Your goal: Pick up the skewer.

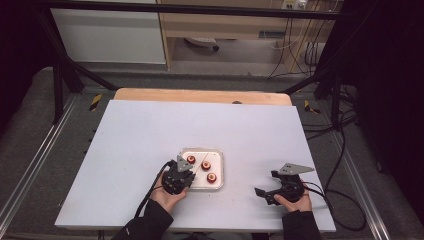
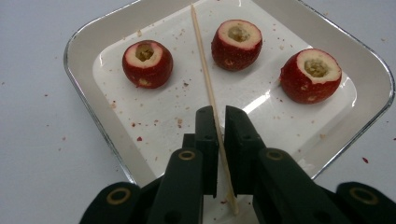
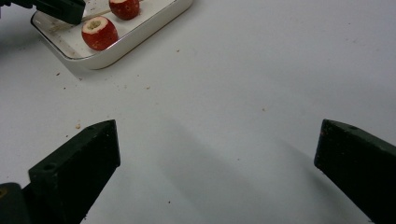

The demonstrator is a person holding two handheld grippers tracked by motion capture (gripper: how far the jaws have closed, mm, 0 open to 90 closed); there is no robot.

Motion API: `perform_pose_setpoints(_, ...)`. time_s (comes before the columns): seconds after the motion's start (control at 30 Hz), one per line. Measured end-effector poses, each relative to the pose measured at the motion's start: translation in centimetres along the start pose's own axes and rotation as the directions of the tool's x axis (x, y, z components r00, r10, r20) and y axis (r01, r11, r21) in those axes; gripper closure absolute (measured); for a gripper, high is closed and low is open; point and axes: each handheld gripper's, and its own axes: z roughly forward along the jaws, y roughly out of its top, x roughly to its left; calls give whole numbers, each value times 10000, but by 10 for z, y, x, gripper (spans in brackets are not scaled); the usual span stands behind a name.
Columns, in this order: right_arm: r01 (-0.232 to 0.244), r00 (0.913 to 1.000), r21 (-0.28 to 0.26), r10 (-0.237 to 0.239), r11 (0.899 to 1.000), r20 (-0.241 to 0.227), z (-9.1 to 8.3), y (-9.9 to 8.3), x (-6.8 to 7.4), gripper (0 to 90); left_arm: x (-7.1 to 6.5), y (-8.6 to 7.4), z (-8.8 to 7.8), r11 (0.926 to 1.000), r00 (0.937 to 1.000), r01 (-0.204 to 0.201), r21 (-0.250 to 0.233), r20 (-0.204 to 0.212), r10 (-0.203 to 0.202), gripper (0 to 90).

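Observation:
A white square tray (image 2: 84, 79) holds three red cored fruits (image 2: 147, 63), (image 2: 236, 44), (image 2: 311, 75) and a thin wooden skewer (image 2: 205, 70) lying between them. My left gripper (image 2: 219, 116) sits over the tray's near edge, its jaws shut on the skewer's near part. In the high view the left gripper (image 1: 179, 175) is at the tray's (image 1: 219, 179) left front corner. My right gripper (image 1: 264, 192) rests open on the table to the right of the tray, nothing between its jaws; its own view shows one fruit (image 3: 99, 32) in the tray (image 3: 116, 46).
Red crumbs speckle the tray and the white tabletop (image 1: 150, 135) around it. A wooden board edge (image 1: 200, 95) runs along the table's far side. Black cables (image 1: 345, 200) trail off the right side.

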Motion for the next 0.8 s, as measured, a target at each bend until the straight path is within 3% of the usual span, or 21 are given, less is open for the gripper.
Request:
perform_pose_setpoints(0.37,-11,10000,14,11,10000,-20,0,0,0,8,0,-4,0,9994,9996,242,-265,-111,-245,880)
perform_pose_setpoints(0.8,47,10000,31,-47,10000,0,0,0,0,8,12,-6,-13,9941,9987,458,-986,270,-433,883)
